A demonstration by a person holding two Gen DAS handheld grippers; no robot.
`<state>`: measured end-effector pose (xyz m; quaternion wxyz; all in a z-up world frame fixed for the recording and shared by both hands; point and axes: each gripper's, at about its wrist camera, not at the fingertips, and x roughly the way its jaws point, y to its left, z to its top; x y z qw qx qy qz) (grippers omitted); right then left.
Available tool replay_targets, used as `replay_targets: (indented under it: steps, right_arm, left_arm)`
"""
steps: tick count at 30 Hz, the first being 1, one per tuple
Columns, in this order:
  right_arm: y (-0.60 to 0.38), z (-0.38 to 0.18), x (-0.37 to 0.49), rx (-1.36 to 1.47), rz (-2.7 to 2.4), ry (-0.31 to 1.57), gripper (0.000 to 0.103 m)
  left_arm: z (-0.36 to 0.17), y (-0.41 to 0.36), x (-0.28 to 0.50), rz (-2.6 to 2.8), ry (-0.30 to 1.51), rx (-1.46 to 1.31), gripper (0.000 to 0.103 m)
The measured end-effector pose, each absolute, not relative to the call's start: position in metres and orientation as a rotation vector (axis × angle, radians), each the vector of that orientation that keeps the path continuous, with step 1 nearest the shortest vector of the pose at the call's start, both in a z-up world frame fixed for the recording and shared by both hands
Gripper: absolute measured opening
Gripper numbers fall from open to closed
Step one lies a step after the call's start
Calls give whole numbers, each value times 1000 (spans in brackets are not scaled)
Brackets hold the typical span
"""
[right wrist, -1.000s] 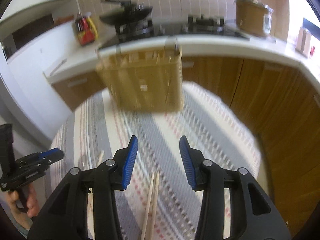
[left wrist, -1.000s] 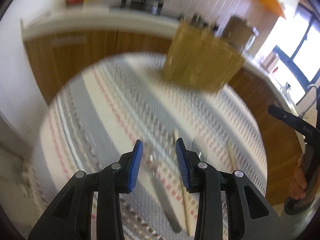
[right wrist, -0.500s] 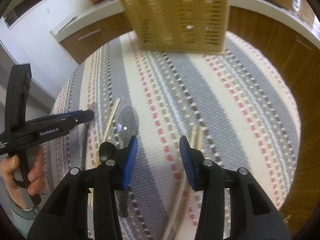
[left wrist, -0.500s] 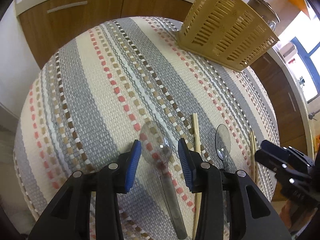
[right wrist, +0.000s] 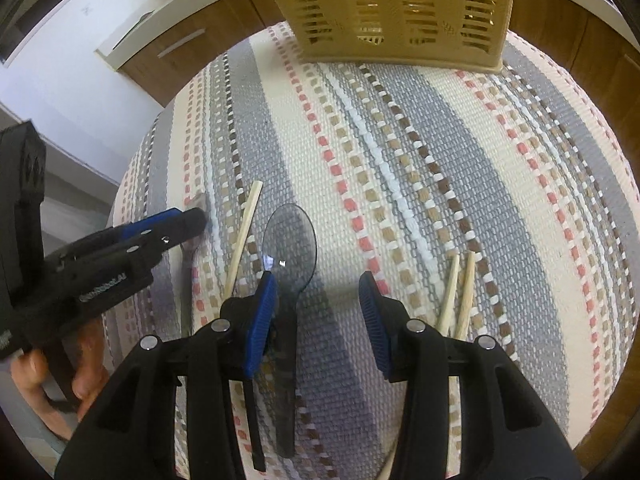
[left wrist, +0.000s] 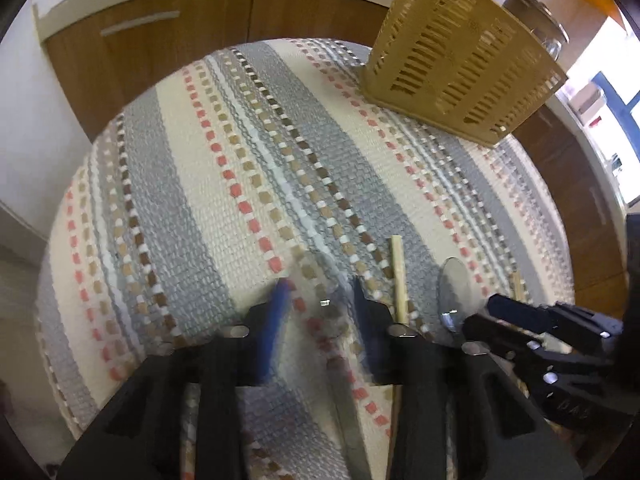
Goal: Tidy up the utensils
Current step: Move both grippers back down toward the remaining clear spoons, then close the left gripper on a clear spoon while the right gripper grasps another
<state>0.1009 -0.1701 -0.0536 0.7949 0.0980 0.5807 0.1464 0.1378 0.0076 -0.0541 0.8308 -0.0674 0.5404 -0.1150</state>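
On the striped cloth (left wrist: 240,160) lies a clear spoon (left wrist: 325,303), between the blurred blue pads of my left gripper (left wrist: 320,316). Its jaws are closing around the spoon, and I see no firm grip. The left gripper (right wrist: 192,220) also shows at the left of the right wrist view. A grey translucent spoon (right wrist: 290,236) lies just inside the left pad of my open right gripper (right wrist: 318,312), which holds nothing. A single chopstick (right wrist: 244,228) lies left of that spoon. A pair of chopsticks (right wrist: 460,292) lies to its right. The tan slotted basket (right wrist: 400,8) stands at the far edge.
Wooden cabinets (left wrist: 160,52) under a white counter ring the round table. The right gripper (left wrist: 480,316) reaches in beside the second spoon (left wrist: 452,280) and the chopstick (left wrist: 398,276). A hand (right wrist: 80,380) holds the left gripper's handle. A pot (left wrist: 536,20) stands behind the basket.
Both grippers have dropped toward the cloth and tipped downward. The left jaws have narrowed around the clear spoon. The right gripper now sits low over the grey spoon.
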Motion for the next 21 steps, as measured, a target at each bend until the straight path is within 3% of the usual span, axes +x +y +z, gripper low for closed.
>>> replay_targets:
  steps: [2,12,15,16,19,21]
  right_arm:
    - [-169,-53,102,233,318,1249,51]
    - [-136,-50,116,132,301,1256,52]
    - [-123,-53,119,71,267,1263,51]
    - [-118,-54,120,44,257,1262,50]
    - [-106,-54,120,-50,214,1239,31]
    - [-107,-55,120,-57,221,1243,31]
  left_arm:
    - [-55,15,139,-258,1149,-184,25]
    - [-53,40,135,-308,1159,-237,16]
    - [-51,45,132,-309,1154,-232,5]
    - [-51,46,132,-312,1163,-224,2]
    - [-52,46,130,-323,1171,-202,2]
    - [-53,46,130,-323,1177,-195,8]
